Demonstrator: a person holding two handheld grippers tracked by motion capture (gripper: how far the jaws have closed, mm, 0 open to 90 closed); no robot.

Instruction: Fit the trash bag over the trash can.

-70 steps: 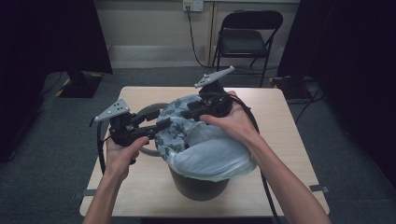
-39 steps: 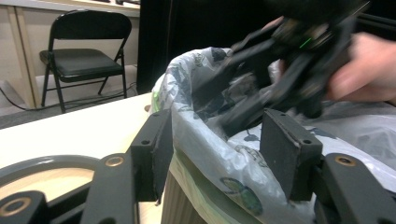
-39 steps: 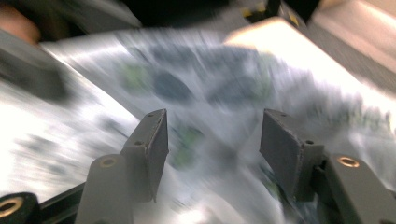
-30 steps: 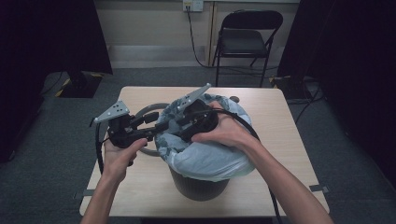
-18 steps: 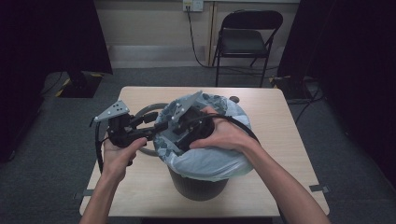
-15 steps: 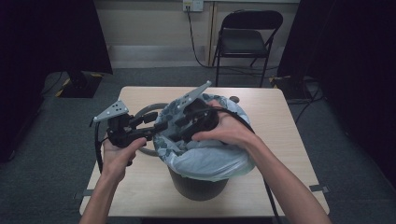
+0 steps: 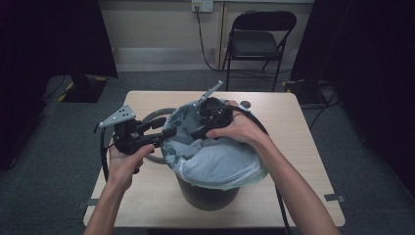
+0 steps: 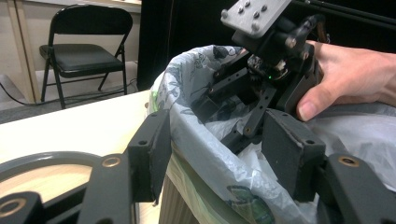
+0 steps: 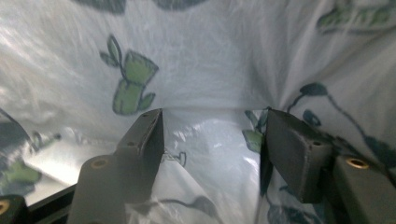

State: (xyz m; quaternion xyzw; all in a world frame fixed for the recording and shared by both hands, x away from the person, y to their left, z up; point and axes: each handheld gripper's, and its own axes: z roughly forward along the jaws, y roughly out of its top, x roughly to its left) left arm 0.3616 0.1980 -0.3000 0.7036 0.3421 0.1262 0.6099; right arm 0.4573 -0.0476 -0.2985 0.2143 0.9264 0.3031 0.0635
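At the bench's (image 7: pixel 303 142) near-middle, toward its front edge, stands the dark bin (image 7: pixel 208 193), its white leaf-print bag liner (image 7: pixel 220 164) draped over the rim. I've got the left tongs (image 8: pixel 212 154) at the bin's left side: jaws wide apart, straddling the liner-covered rim, one jaw outside, one inside, not closed on it. From the high view the same left tongs (image 7: pixel 164 131) sit just beside the bag's left edge, w/ my left hand (image 7: pixel 125 164) gripping the handle. The right tongs (image 7: pixel 200 132) reach down into the bag mouth from the far side, right hand (image 7: pixel 240 129) on top. In the right gripper view the right tongs (image 9: pixel 212 135) show jaws open approx. halfway, liner plastic bunched betw. them, nothing pinched. A grey ring (image 7: pixel 156 117) lies flat on the bench left of the bin. A folding chair (image 7: pixel 259 41) stands beyond the bench's far edge.
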